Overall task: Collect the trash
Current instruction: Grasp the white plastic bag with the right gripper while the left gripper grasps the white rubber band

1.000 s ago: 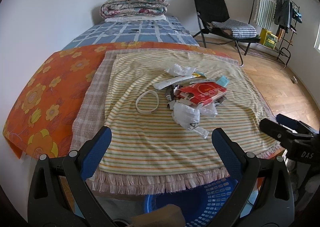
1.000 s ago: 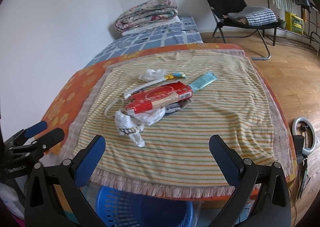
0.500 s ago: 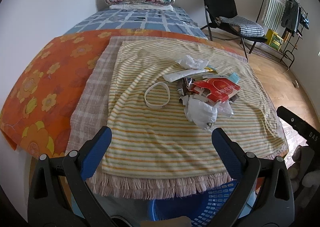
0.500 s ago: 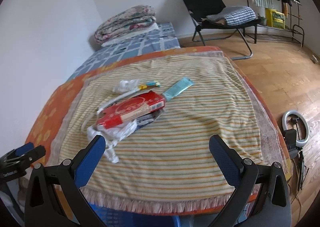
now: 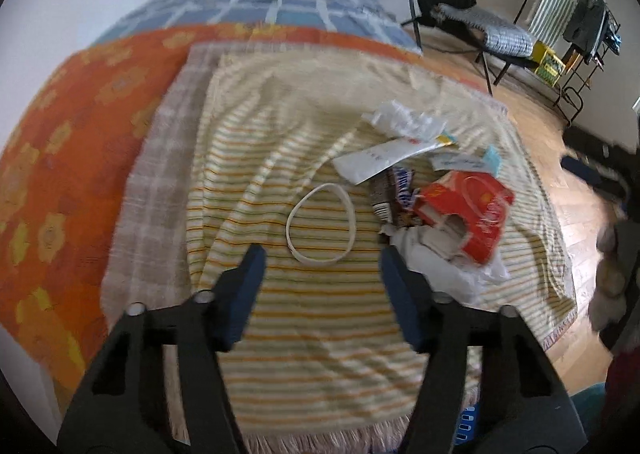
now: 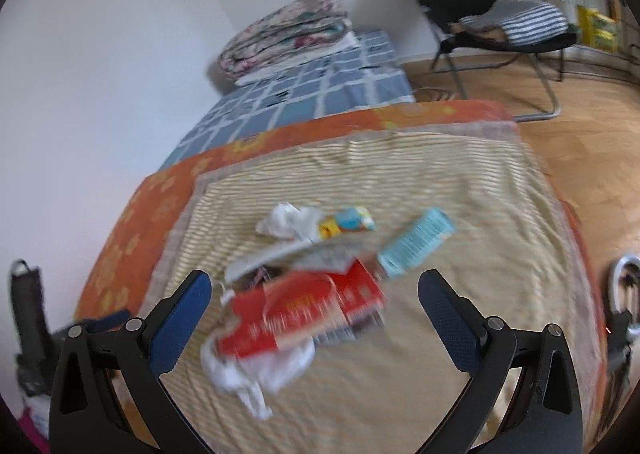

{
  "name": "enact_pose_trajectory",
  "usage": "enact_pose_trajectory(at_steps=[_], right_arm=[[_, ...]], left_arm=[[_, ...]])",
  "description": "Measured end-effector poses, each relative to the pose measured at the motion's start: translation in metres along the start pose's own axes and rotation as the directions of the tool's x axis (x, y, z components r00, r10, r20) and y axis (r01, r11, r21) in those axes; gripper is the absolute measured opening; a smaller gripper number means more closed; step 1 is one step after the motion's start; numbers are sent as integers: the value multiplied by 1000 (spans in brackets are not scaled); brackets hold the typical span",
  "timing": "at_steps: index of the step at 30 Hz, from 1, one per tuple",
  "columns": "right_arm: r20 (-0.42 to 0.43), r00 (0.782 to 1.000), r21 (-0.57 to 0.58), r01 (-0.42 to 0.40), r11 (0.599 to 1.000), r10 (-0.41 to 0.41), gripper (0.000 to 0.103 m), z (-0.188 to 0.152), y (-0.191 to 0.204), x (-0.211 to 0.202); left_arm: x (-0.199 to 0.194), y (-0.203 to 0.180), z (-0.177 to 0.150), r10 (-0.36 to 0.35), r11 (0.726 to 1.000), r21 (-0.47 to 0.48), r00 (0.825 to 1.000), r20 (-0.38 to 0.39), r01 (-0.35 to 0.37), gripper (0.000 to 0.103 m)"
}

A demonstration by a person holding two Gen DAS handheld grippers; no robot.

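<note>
My left gripper (image 5: 322,254) has just been narrowing, nothing between its blue pads, hovering near a white ring (image 5: 321,223) on the striped blanket (image 5: 320,334). My right gripper (image 6: 314,286) is wide, empty, above the red carton (image 6: 296,314) in the trash pile.

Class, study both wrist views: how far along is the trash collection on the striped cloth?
Done: nothing visibly collected. The red carton, light blue tube and white ring all lie on the striped cloth. In hand: nothing. The left hand-held gripper, jaws just narrowing, is empty near the ring; the right hand-held gripper is open. Left: everything.
</note>
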State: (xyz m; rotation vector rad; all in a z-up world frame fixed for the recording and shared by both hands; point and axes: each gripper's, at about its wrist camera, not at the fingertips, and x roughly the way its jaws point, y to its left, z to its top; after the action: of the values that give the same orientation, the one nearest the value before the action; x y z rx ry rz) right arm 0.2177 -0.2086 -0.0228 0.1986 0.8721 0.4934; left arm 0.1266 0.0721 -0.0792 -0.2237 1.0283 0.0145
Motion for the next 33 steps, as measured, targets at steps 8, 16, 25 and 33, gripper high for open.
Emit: enact_pose_trajectory(at_steps=[8, 16, 25, 33], right_arm=[[-122, 990, -86, -77, 993, 66, 102, 42, 4, 95], [-235, 972, -312, -97, 945, 22, 102, 59, 46, 162], [-338, 936, -419, -57, 906, -98, 83, 42, 61, 203], [-358, 928, -353, -28, 935, -107, 28, 43, 49, 200]], left_arm=[[40, 11, 7, -52, 998, 22, 998, -46, 53, 40], [70, 23, 11, -16, 1000, 8, 997, -77, 17, 12], [62, 25, 0, 14, 999, 41, 1000, -26, -13, 1], [34, 27, 2, 48, 998, 30, 999, 22, -49, 0]])
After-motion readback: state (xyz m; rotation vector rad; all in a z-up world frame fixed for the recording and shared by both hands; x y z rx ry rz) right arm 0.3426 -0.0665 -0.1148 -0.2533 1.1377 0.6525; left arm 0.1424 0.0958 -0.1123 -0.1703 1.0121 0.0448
